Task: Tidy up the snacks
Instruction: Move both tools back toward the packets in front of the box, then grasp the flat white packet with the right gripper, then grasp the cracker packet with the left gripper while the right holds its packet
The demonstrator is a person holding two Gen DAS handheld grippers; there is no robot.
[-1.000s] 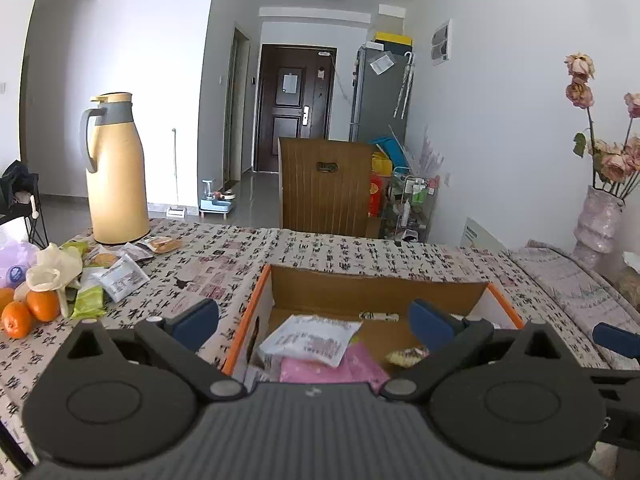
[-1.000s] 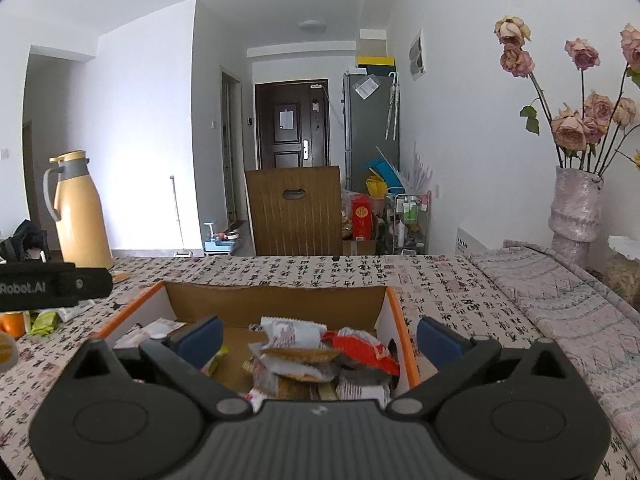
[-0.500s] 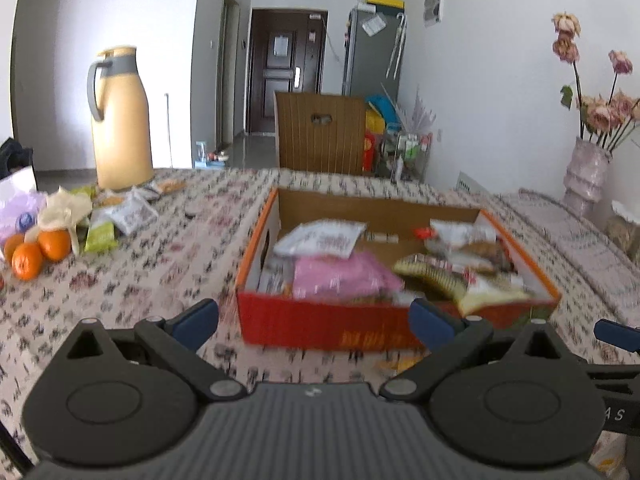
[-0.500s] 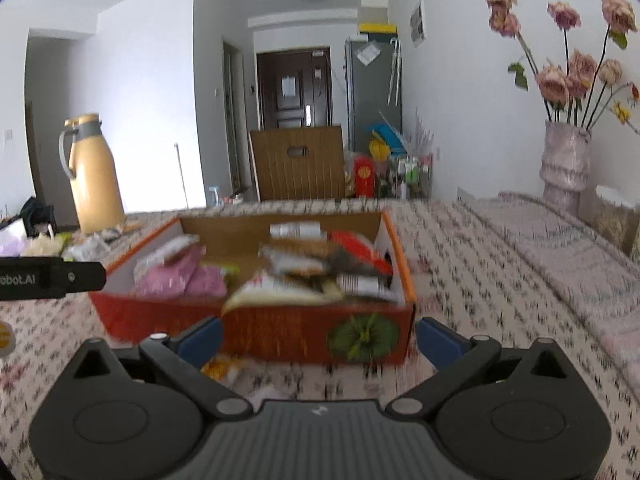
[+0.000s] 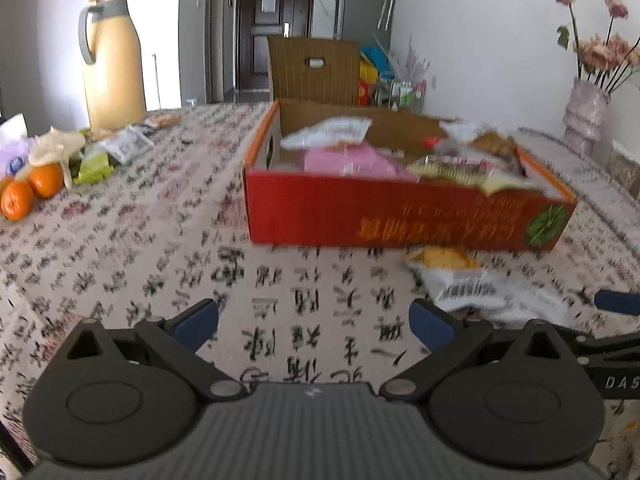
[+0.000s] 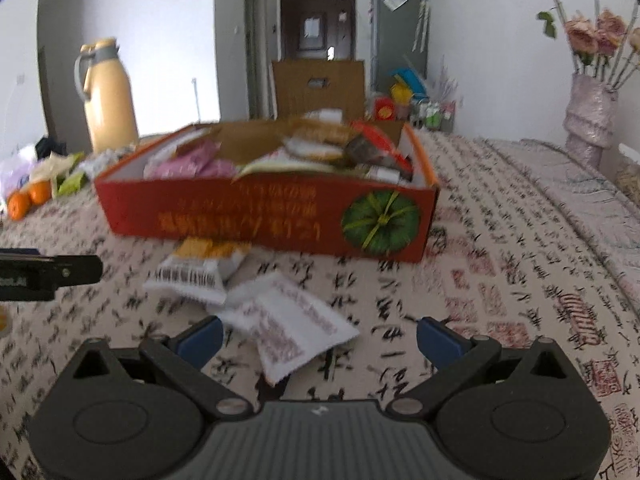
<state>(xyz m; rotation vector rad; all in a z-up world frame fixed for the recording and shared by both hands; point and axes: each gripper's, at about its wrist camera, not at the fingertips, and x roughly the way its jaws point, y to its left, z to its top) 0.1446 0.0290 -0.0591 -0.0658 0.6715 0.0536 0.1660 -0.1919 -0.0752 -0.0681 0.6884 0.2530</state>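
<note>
Both pairs of jaws stood spread wide with nothing between them. The right gripper [image 6: 318, 334] hung low over the tablecloth, a white snack packet [image 6: 292, 324] lying flat just ahead of its fingertips, touching a second, orange-and-white packet [image 6: 200, 268] that reached the foot of the red box [image 6: 264, 212]. The left gripper [image 5: 314, 320] hovered over bare cloth beside them. The box looked already well stocked, pink and white wrappers heaped to its rim. Left to do, by the look of it: those two packets, plus a loose scatter of wrappers [image 5: 120, 146] well apart, near the oranges [image 5: 32, 192] and the yellow jug [image 5: 112, 64].
</note>
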